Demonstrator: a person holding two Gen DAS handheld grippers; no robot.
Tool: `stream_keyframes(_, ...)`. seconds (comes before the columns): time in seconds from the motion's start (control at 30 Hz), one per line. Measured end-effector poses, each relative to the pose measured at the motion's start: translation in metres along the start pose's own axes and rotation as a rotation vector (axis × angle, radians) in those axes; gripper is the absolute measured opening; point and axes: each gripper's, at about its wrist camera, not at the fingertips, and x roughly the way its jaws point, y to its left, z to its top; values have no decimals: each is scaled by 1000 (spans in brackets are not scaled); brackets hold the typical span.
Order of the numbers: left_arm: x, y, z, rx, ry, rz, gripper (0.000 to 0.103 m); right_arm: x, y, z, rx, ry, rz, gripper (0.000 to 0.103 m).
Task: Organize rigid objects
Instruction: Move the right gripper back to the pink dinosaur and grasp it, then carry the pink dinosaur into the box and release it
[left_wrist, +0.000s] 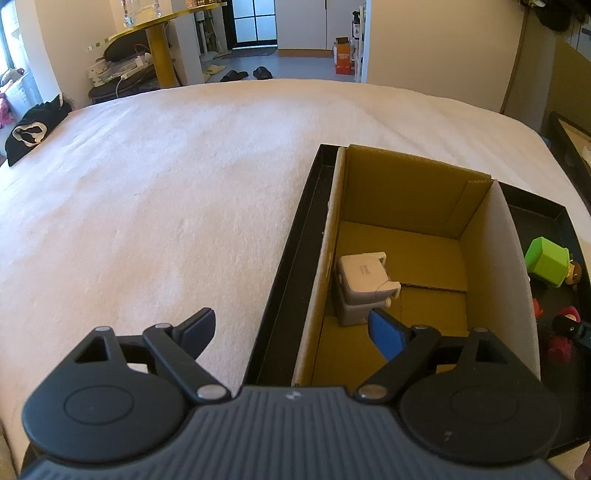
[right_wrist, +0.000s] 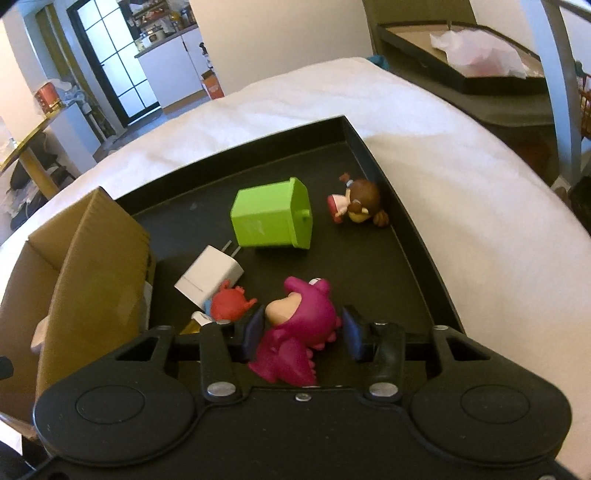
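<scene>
A black tray (right_wrist: 373, 155) lies on a white bed and holds a cardboard box (right_wrist: 92, 258). In the right wrist view, my right gripper (right_wrist: 301, 330) is around a magenta dinosaur figure (right_wrist: 299, 325); the pads sit close on both sides, with a small gap on the right. A green cube (right_wrist: 271, 218), a white plug adapter (right_wrist: 208, 277), a red figure (right_wrist: 231, 304) and a brown-haired doll (right_wrist: 356, 203) lie on the tray. My left gripper (left_wrist: 291, 332) is open and empty, straddling the box's left wall (left_wrist: 317, 280). A white-grey gadget (left_wrist: 364, 288) sits inside the box.
The white bed (left_wrist: 166, 192) spreads wide to the left of the tray. A black garment (left_wrist: 35, 129) lies at the bed's far left edge. A second dark tray (right_wrist: 461, 55) with white plastic stands on furniture beyond the bed at right.
</scene>
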Motion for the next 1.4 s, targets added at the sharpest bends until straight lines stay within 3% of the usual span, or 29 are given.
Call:
stream_keyframes(0.73,-6,11,2,-45,1,-15,89,-41,46,26,-88,-73,30,44)
stream_keyframes(1.4,3,18,0,-62,16,-82,84,-56,111,39,-229,-111,84,45)
